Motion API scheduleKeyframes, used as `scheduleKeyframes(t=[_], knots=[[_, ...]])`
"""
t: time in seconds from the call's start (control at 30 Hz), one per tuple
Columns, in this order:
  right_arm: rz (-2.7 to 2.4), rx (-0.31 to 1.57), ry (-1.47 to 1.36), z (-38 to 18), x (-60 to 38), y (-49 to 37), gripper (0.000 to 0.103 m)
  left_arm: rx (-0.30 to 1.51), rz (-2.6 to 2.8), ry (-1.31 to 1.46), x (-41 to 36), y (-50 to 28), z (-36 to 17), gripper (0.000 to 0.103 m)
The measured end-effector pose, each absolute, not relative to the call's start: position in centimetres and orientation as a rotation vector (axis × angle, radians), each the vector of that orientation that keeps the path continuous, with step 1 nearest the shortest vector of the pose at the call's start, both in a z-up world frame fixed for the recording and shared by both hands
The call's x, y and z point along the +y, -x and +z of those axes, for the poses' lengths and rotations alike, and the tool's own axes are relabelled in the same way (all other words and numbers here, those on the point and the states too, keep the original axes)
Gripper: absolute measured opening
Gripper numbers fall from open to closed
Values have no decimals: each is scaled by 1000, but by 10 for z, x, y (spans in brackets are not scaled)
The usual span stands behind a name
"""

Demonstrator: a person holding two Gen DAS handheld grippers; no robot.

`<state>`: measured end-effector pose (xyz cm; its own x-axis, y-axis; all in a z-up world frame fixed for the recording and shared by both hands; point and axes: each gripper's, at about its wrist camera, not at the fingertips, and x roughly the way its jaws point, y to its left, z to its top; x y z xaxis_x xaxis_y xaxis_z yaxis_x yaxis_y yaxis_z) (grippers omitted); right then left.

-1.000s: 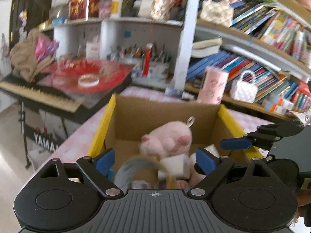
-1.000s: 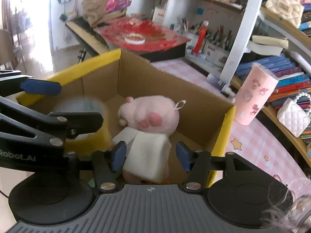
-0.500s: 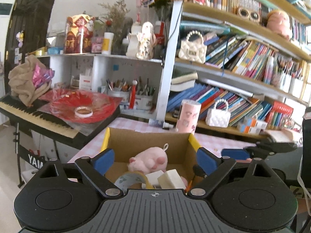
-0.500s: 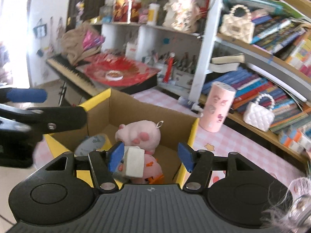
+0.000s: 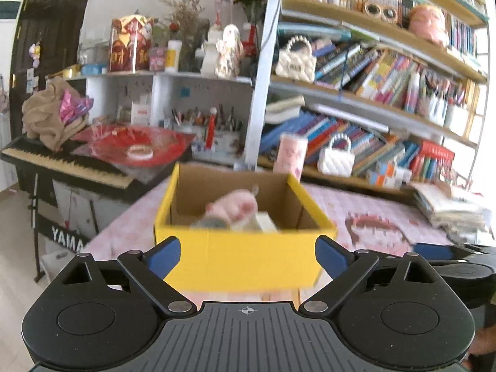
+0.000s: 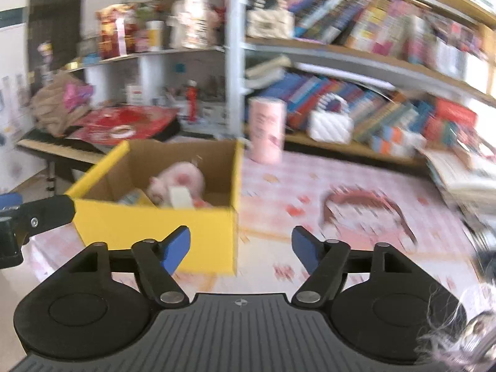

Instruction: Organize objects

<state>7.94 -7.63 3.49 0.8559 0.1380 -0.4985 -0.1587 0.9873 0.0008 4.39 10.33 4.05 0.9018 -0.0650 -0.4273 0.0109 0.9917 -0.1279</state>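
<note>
We've backed both grippers out of the yellow box (image 5: 238, 257). A second ago both cameras looked down into it from right above the rim; now the whole box is in view from the near side, standing on the pink checked table (image 6: 310, 186), left of centre in the right wrist view.

Left gripper (image 5: 247, 255): jaws spread wide, nothing between them, only the box's near wall seen through the gap. Released.

Right gripper (image 6: 241, 249): jaws opening at this moment, noticeably wider than a second ago, nothing between them. The white block (image 6: 181, 197) that sat between its pads half a second ago is now lying in the box, leaning against the pink plush (image 6: 179, 179). So that drop is done.

Box contents as far as we can see: pink plush toward the far wall, white block in front of it, a tape roll (image 5: 210, 223) on the left side, blurred. Anything else in there is hidden by the near wall.

What this means: one more item is sorted and both claws are free for the next pick. On the table to the right we see a dark reddish curved thing (image 6: 365, 201), too blurred to identify; it could be a headband or print on the cloth. The pink tumbler (image 6: 266, 130) stands just beyond the box's far right corner. Our guess is that one of these is the next candidate.
</note>
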Motion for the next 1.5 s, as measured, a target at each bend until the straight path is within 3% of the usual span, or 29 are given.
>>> scheduleKeyframes(t=[0.07,0.67,1.5], knots=[[83,547,15,25,-83,-61,83,487,-27,99,96,-37,31,96],[-235,659,11,-10,-151,11,103,557,-205,34,22,-14,6,96],[-238,700,5,-12,-164,12,103,643,-160,-73,-2,-16,-5,101]])
